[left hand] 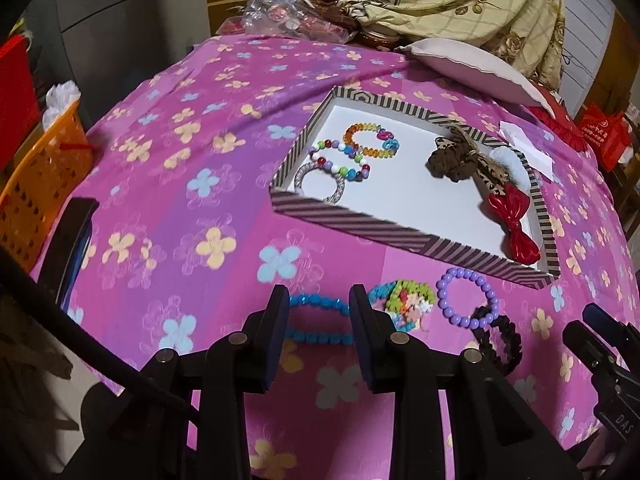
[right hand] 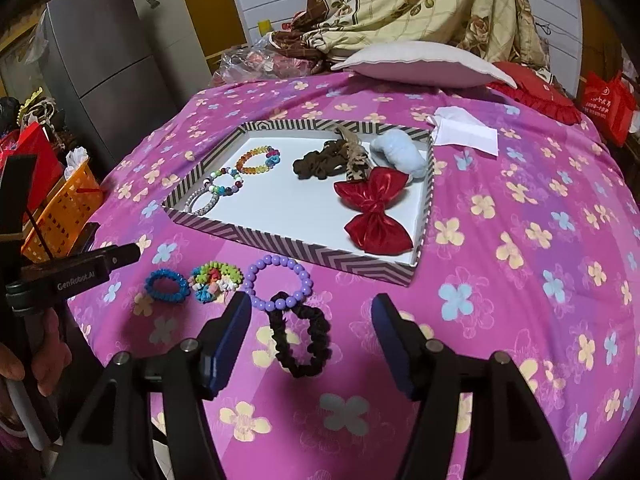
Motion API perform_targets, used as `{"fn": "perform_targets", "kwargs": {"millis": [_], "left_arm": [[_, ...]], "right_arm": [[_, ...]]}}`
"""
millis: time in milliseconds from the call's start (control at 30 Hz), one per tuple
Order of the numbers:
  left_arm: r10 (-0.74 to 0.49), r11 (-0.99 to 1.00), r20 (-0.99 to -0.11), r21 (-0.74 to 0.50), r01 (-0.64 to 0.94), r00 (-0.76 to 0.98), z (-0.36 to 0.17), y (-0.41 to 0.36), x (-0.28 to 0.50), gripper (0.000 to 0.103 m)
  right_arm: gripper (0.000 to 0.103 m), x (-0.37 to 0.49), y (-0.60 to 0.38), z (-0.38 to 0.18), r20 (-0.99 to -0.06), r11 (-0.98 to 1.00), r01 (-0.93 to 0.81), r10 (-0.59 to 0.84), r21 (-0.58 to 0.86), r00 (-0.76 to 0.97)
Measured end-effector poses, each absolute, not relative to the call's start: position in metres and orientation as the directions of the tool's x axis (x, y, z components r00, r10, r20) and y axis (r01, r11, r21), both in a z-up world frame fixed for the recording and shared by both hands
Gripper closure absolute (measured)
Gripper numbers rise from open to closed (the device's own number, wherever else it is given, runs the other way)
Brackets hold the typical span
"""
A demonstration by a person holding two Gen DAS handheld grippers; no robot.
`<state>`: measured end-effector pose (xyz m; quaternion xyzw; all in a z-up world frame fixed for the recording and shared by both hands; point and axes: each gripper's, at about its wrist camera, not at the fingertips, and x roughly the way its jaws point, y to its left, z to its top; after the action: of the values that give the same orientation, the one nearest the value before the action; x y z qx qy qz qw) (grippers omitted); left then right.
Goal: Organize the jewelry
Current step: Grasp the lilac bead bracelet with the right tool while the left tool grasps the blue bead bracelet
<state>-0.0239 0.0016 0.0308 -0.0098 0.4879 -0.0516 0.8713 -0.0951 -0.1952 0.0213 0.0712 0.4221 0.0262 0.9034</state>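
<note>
The left gripper (left hand: 319,312), jaws apart, hides both ends of the blue bracelet (left hand: 316,304), while the right gripper (right hand: 312,330) gapes around the fully visible black scrunchie (right hand: 299,338).

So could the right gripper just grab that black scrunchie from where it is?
Probably yes. The right gripper is open, the black scrunchie lies between its fingers, and only the purple bead bracelet touches its far end.
</note>
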Motion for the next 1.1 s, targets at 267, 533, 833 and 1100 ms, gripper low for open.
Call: {"fn": "perform_targets", "kwargs": {"millis": [267, 533, 833, 1100], "left_arm": [[-0.102, 0.995, -0.861, -0.083, 0.060, 0.498, 0.023, 0.015, -0.031, 0.056], [-0.110, 0.993, -0.877, -0.119, 0.008, 0.467, 0.014, 0.036, -0.028, 0.056], [-0.106, 0.991, -0.893, -0.129, -0.022, 0.438, 0.004, 0.050, -0.021, 0.056], [-0.120, 0.989, -0.915, -0.144, -0.033, 0.386, -0.013, 0.051, -0.015, 0.056]], "right_arm": [[0.036, -0.102, -0.204, 0.017, -0.766, 0.988, 0.027, 0.102, 0.154, 0.635], [0.036, -0.100, -0.207, 0.001, -0.791, 0.989, 0.026, 0.103, 0.148, 0.603], [0.037, -0.092, -0.202, -0.013, -0.811, 0.989, 0.009, 0.115, 0.147, 0.574], [0.037, -0.079, -0.197, -0.017, -0.820, 0.992, -0.004, 0.106, 0.125, 0.562]]}}
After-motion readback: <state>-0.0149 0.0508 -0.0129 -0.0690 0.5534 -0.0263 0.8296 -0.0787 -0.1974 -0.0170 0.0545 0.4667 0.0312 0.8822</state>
